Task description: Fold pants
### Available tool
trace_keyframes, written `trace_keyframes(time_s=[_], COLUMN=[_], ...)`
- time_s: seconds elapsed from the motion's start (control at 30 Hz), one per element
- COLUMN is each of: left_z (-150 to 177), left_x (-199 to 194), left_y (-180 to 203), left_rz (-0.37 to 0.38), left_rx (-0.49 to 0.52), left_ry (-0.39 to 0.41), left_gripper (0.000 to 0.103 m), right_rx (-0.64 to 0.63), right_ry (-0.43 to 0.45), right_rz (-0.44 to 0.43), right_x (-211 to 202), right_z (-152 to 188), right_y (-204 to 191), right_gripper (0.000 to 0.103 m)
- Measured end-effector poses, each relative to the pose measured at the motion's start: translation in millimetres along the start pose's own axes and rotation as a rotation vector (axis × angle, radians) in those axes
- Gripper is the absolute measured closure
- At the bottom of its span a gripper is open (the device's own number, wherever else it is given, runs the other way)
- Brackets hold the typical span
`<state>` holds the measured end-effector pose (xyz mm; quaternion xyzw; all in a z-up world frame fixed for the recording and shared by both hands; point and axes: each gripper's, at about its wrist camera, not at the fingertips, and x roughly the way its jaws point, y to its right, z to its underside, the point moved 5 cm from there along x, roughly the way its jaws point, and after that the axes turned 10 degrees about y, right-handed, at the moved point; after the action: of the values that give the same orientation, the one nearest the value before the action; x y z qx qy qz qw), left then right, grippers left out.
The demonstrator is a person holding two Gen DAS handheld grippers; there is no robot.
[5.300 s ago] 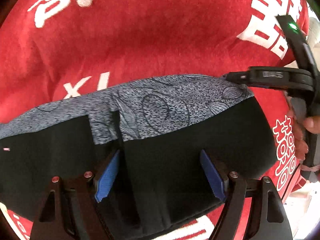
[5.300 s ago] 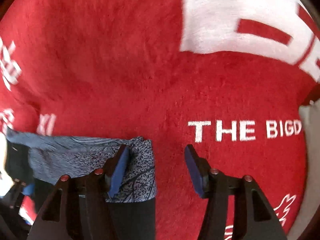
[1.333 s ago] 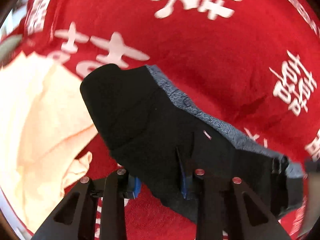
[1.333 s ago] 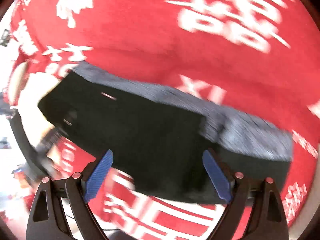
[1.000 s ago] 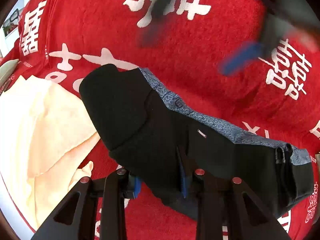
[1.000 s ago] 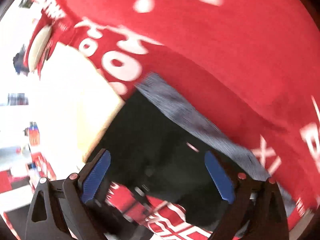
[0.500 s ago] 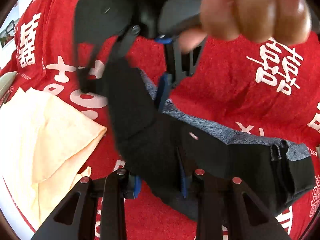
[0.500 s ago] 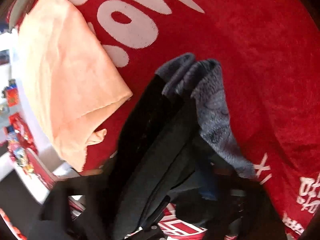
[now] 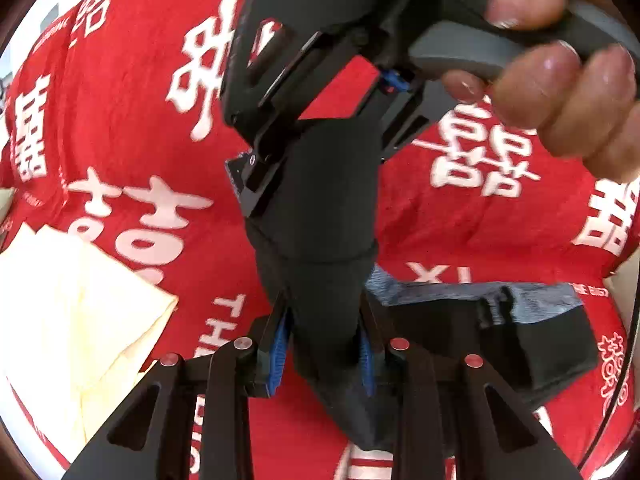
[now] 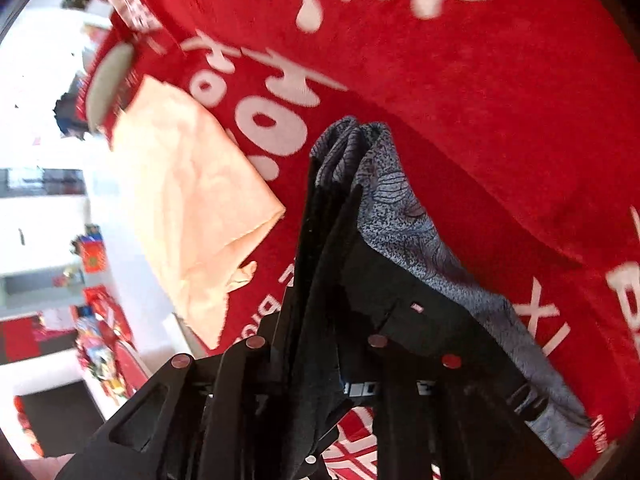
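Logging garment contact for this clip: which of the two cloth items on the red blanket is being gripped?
The black pants with grey patterned trim, clamped by both grippers. The peach cloth lies untouched to their left.

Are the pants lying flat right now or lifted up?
Partly lifted. Both claws are shut on the pants: the left claw and right claw pull one end up, while the other end rests on the red blanket.

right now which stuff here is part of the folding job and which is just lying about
Part of the job:
- pants, black with a grey patterned band
- left gripper, shut on the pants
- right gripper, shut on the pants
- red blanket, the surface under them

Just lying about:
- peach cloth, beside the pants on the blanket
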<state>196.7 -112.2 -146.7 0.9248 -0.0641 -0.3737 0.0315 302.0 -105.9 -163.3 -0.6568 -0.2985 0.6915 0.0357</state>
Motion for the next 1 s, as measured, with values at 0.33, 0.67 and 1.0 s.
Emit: trace_keyframes(time_s=[0.33,0.67,1.0], left_z=[-20.9,-1.8,50.8], left_x=[-36.7,-51.8,-38.0], left_y=[87.7,223.0,324.3], left_rz=[0.129,0.303,0.380], left_rx=[0.130,0.343,0.509], left_ry=[0.039,0.002,-0.103], left_gripper=[0.072,0.072,0.072], right_rx=[0.165,0.337,0.522], right_ry=[0.245,0.469,0.545], right_rz=[-0.227,-0.322,-0.325], right_x=[-97.7,-182.9,-188.0], right_z=[65.4,173.6,269.8], right_y=[57.9,159.1,271.0], right_gripper=[0.084,0.084,0.084])
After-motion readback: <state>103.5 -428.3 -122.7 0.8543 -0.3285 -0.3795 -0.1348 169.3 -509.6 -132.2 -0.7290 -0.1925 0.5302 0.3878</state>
